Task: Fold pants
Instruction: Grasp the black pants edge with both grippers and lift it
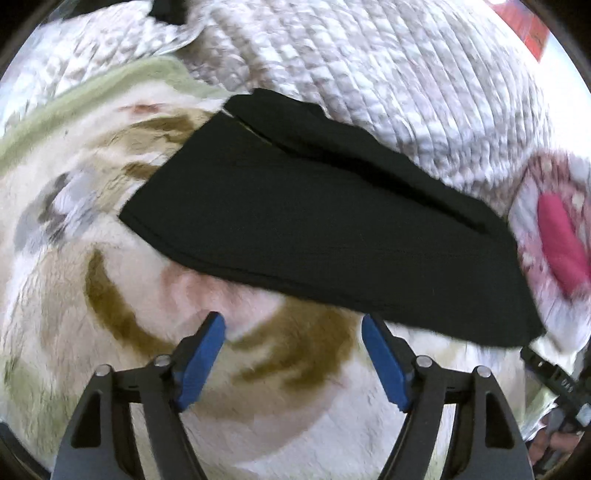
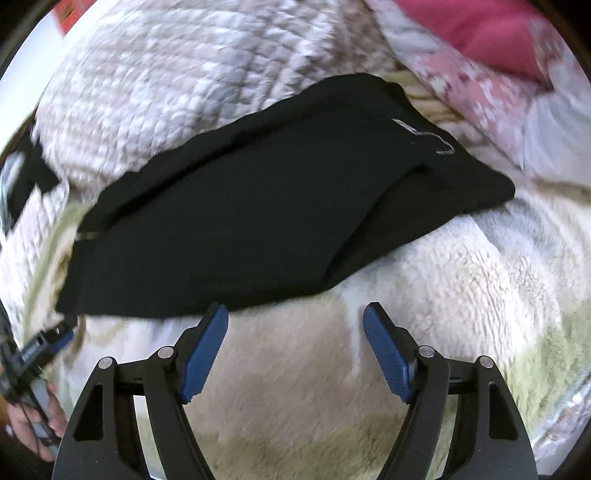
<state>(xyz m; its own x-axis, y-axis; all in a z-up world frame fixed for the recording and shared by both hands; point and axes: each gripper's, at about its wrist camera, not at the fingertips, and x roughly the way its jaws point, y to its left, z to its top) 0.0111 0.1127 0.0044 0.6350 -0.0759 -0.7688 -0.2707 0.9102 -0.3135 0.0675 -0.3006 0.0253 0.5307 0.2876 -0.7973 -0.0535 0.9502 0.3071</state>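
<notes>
The black pants (image 1: 314, 229) lie flat on a fluffy cream blanket (image 1: 110, 369), laid out as one long dark strip. In the right wrist view the pants (image 2: 258, 221) show a small pale logo (image 2: 424, 136) near their right end. My left gripper (image 1: 292, 318) is open just short of the pants' near edge, with only blanket between its blue pads. My right gripper (image 2: 295, 307) is also open at the near edge, holding nothing. Each view catches the other gripper at its side: the right one (image 1: 554, 380) and the left one (image 2: 37, 350), held by a hand (image 2: 33, 417).
A grey and white quilted cover (image 1: 369, 74) (image 2: 166, 92) lies bunched behind the pants. Pink flowered bedding (image 1: 557, 236) (image 2: 480, 29) sits off the pants' right end. The cream blanket (image 2: 443, 295) has brown and green patches and spreads under both grippers.
</notes>
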